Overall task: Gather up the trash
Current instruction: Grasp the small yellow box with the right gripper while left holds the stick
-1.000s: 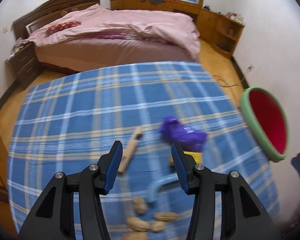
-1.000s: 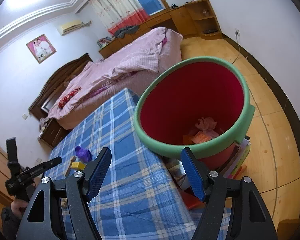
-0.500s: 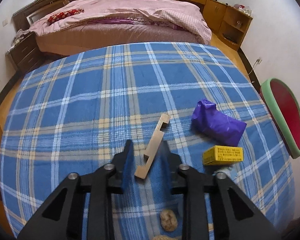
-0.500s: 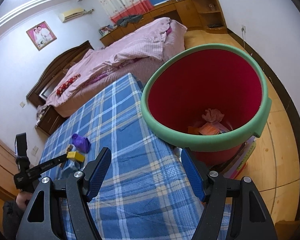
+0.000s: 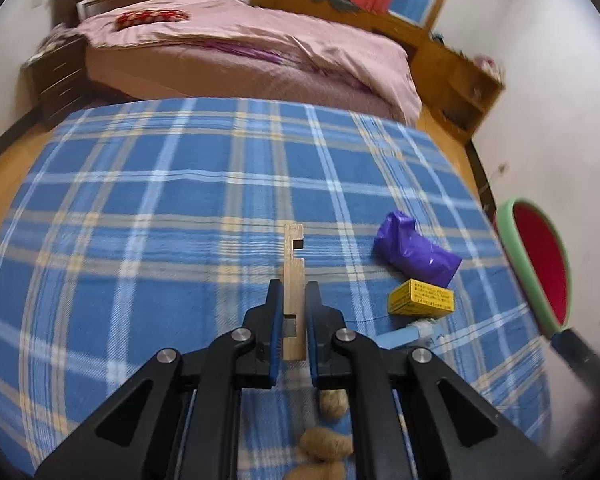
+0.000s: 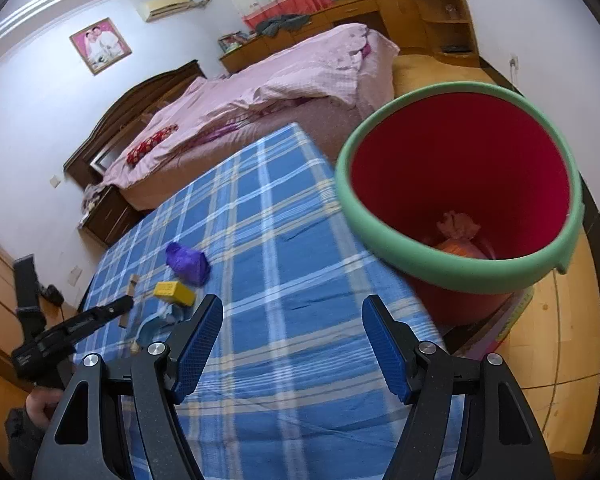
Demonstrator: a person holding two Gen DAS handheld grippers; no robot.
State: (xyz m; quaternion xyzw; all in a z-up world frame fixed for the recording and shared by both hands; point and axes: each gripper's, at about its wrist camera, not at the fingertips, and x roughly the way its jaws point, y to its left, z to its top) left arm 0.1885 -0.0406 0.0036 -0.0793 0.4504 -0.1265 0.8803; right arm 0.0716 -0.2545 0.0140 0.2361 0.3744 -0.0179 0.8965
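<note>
Between the blue pads of the left tool [image 5: 293, 312] sits a notched wooden strip [image 5: 293, 264], clamped at its near end and pointing straight ahead over the blue plaid desk [image 5: 180, 216]. Just to the right of it there's a yellow box [image 5: 421, 303], with a crumpled purple bag [image 5: 416, 254] touching its far side and a pale blue piece [image 5: 404, 335] peeking out at its near side. Underneath the left tool, a few peanut shells [image 5: 332, 402] lie on the cloth, partly hidden by the tool's black frame. Off the desk's right edge stands the bin [image 6: 460, 184], green rim, red inside, with crumpled pink paper [image 6: 458, 224] and something orange [image 6: 462, 249] at the bottom. Over on the other side, the right tool [image 6: 292, 346] hangs above the desk's near right corner with its jaws spread wide and nothing between them, aimed between the trash pile and the bin. From the right wrist view the left tool shows low at the left, level with the desk, a sleeved hand [image 6: 40, 406] gripping its handle. Beyond the desk, a bed [image 5: 236, 52] with pink covers
</note>
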